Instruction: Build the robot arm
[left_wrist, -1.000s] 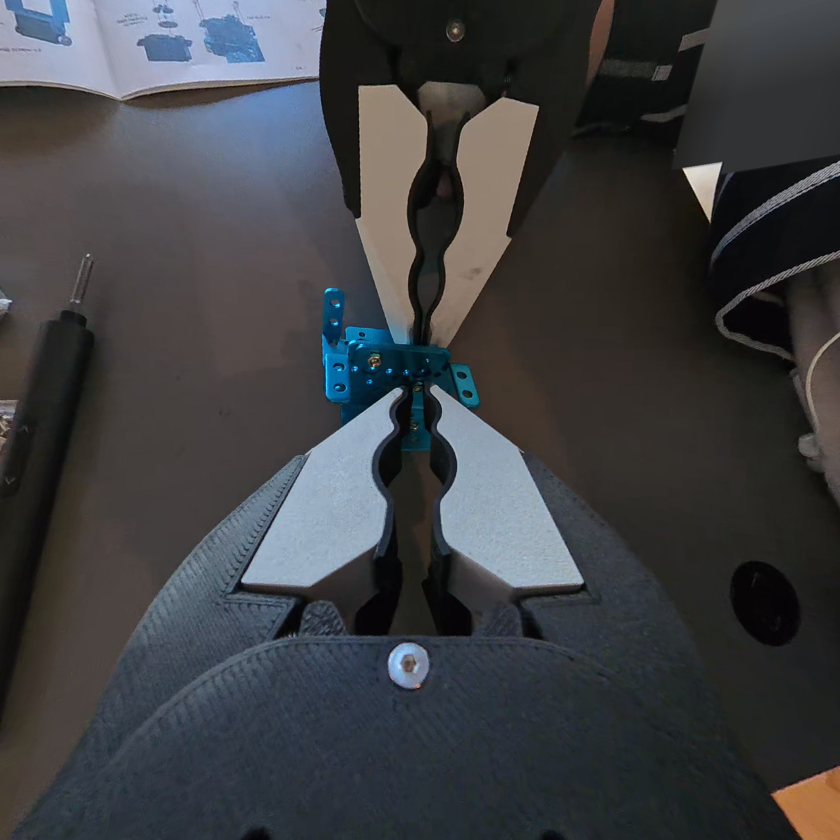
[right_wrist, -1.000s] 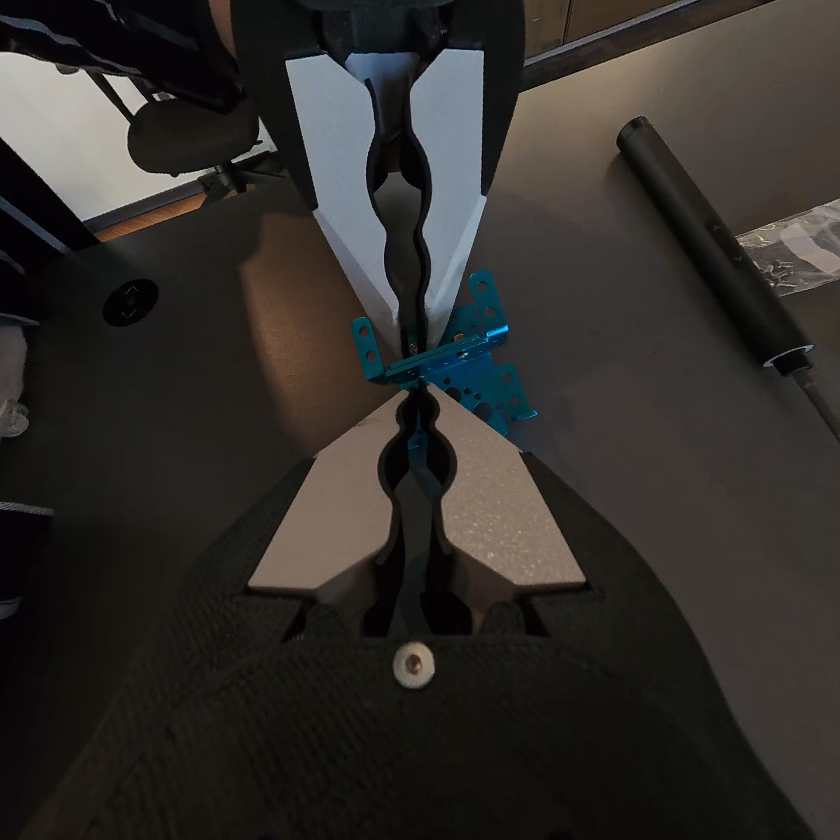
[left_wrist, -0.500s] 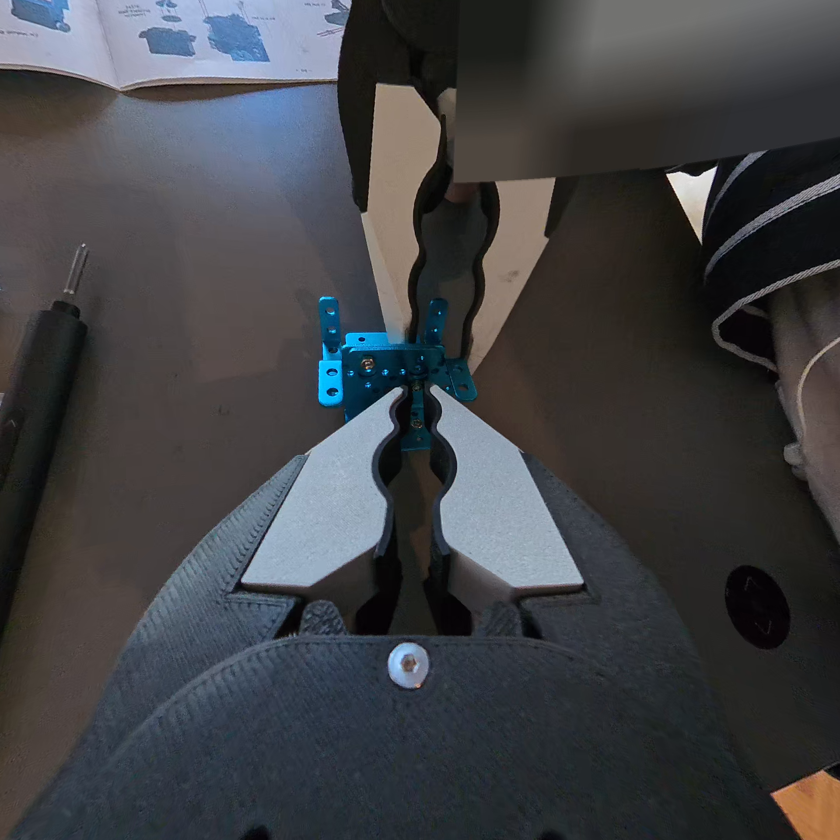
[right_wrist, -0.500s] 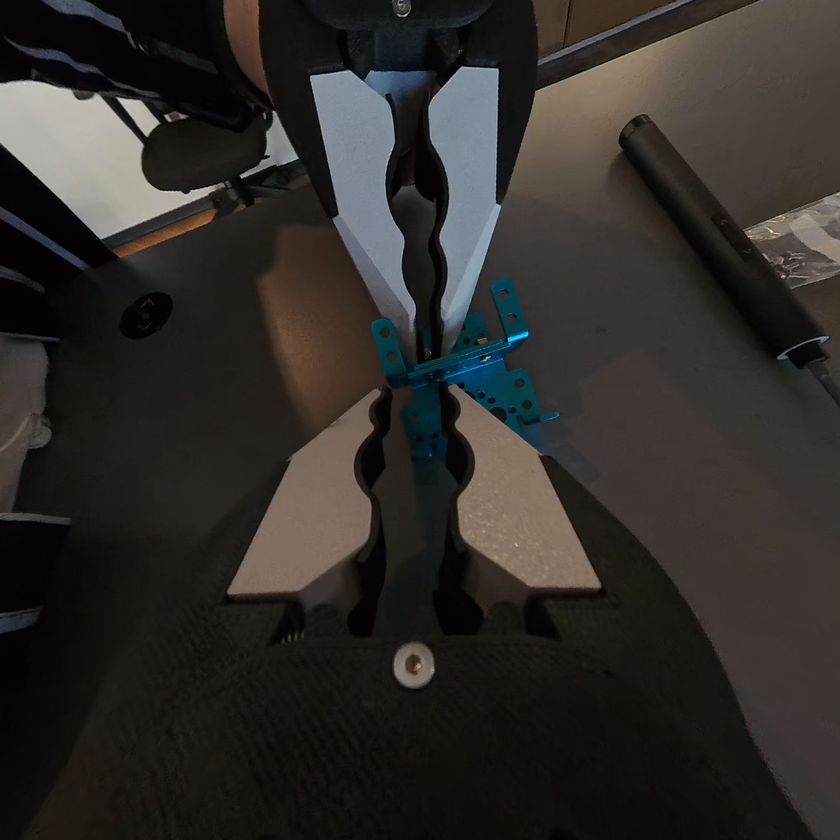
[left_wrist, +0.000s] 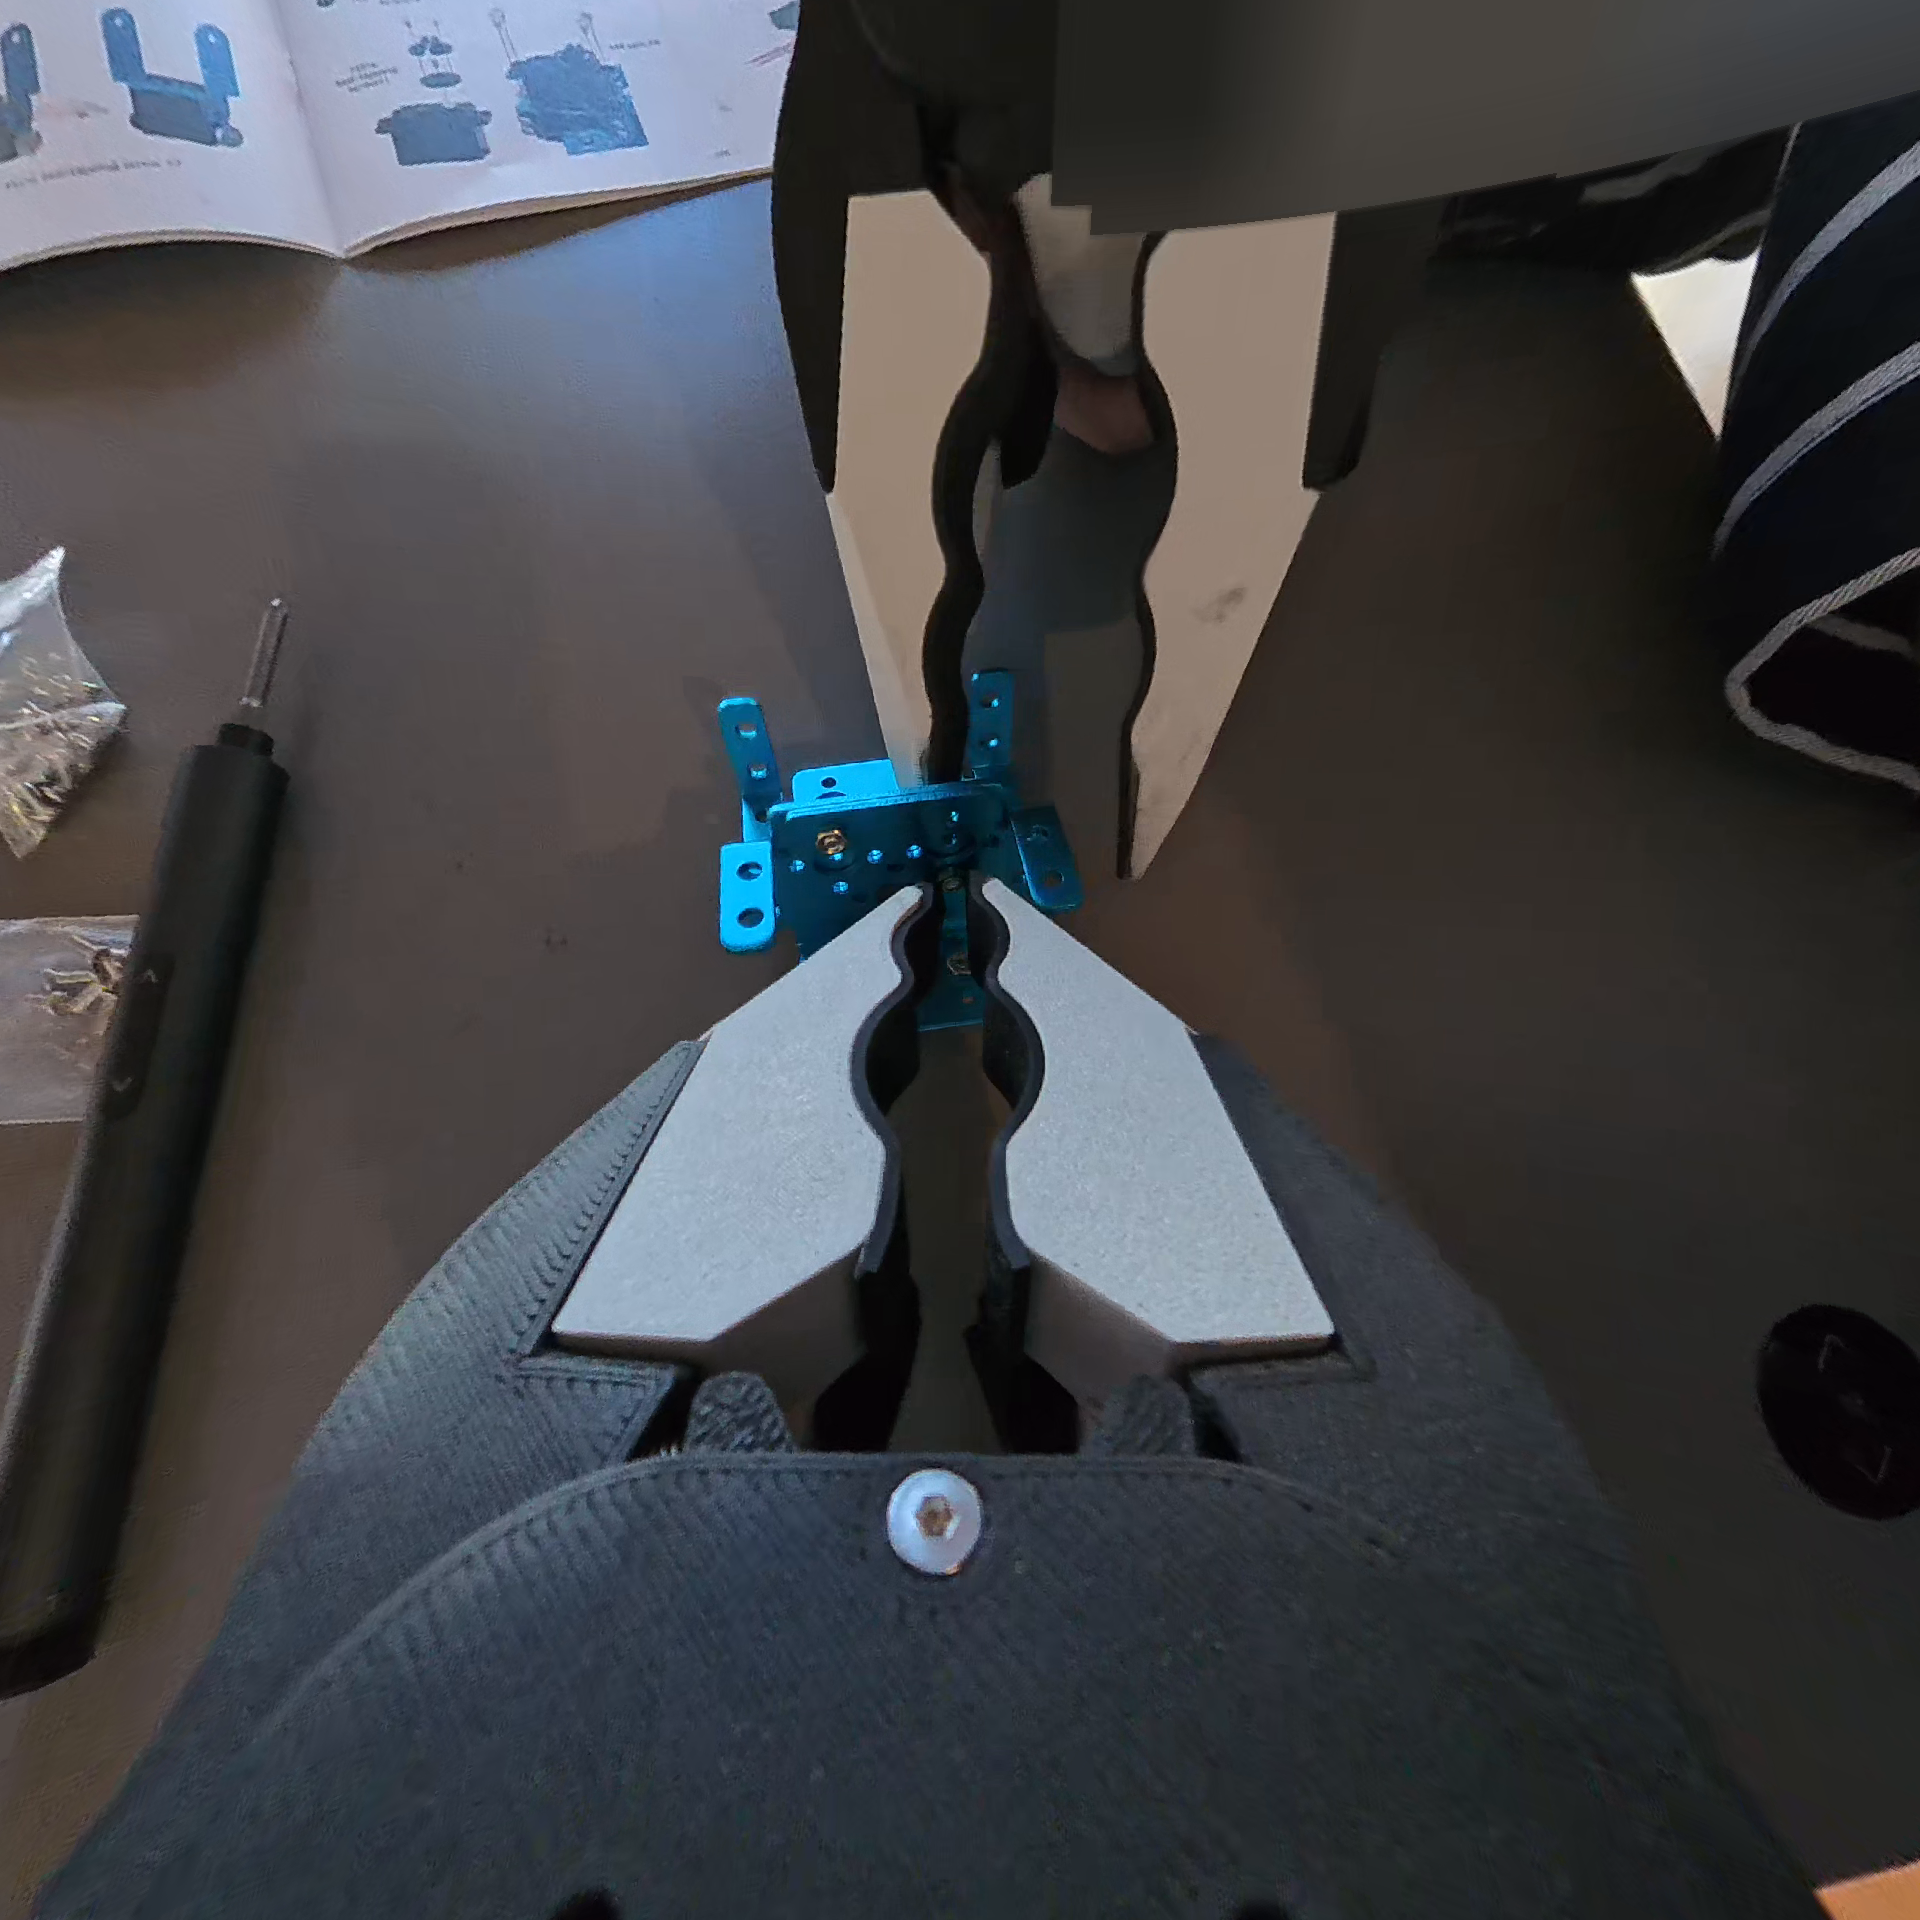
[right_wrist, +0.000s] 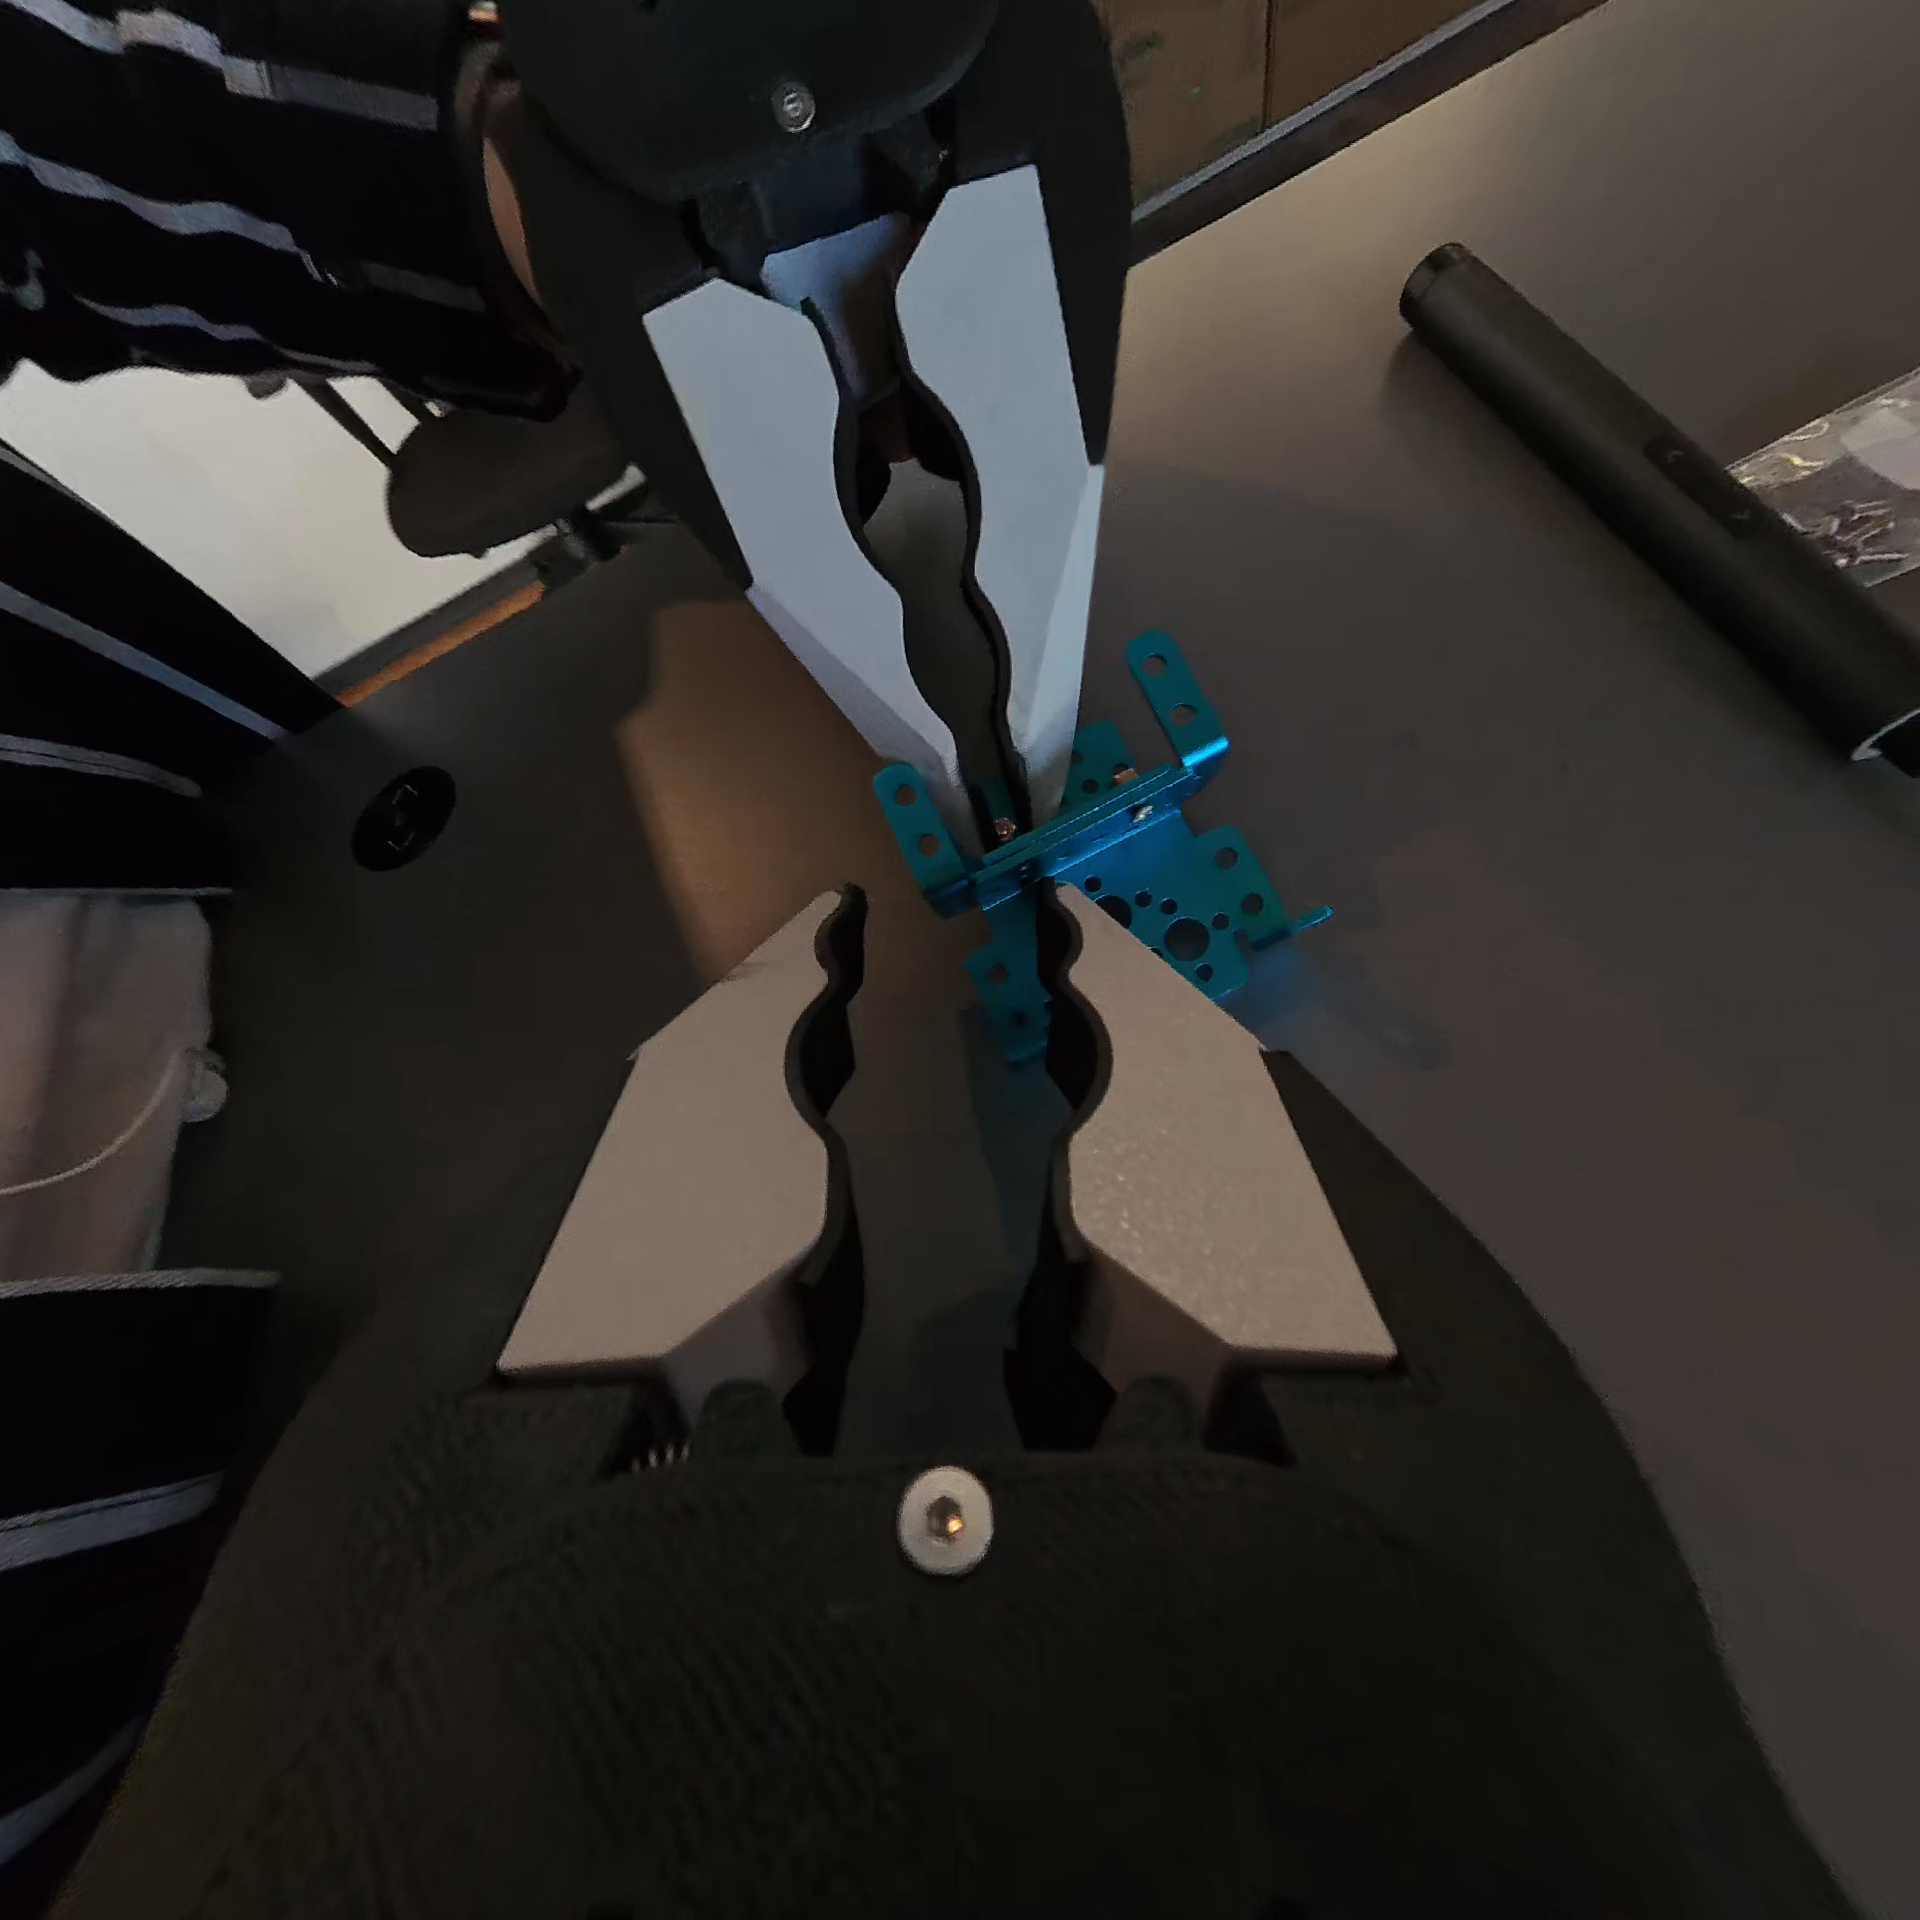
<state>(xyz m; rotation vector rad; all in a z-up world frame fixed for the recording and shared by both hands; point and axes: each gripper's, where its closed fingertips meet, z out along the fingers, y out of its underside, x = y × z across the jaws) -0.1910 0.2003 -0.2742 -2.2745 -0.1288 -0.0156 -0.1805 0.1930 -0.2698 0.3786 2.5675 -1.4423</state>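
Note:
A blue metal bracket assembly (left_wrist: 883, 842) with many holes and small brass screws stands on the dark table (left_wrist: 468, 623). My left gripper (left_wrist: 951, 904) is shut on a thin blue tab at its near side. It comes in from the top of the right wrist view (right_wrist: 997, 779), pinching the bracket (right_wrist: 1143, 862). My right gripper (right_wrist: 951, 904) is open, and a blue tab stands between its fingers close to the right one. In the left wrist view it (left_wrist: 1029, 810) reaches in from the far side, jaws apart.
A black electric screwdriver (left_wrist: 135, 1091) lies at the left, also seen in the right wrist view (right_wrist: 1662, 499). Clear bags of screws (left_wrist: 42, 707) lie beside it. An open instruction booklet (left_wrist: 364, 104) lies at the back. A round table grommet (left_wrist: 1849, 1413) and a person's striped sleeve (left_wrist: 1829, 520) are at the right. The grippers are tip to tip, or close to it. Both grippers' tips are roughly 15 centimeters from the black electric screwdriver (left_wrist: 135, 1091). It is also in sight in the right wrist view (right_wrist: 1654, 455).
My right gripper has opened and let go of the bracket. My left gripper has kept its hold, and the bracket has stayed nearly in place.

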